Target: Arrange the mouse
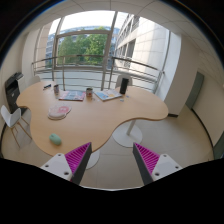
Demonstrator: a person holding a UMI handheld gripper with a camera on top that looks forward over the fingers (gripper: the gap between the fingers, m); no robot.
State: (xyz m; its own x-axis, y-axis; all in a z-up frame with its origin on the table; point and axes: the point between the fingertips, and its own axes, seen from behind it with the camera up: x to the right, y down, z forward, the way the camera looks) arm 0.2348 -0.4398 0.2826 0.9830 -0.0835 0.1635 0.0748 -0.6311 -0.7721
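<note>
The claw hangs wide, holding nothing. The mouse (small, greenish) lies on the table just ahead, off its left finger.

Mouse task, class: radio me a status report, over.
Hand-held gripper open, empty, held high above table. Mouse on table edge, ahead of left finger, untouched. Nothing between gripper and mouse.
</note>
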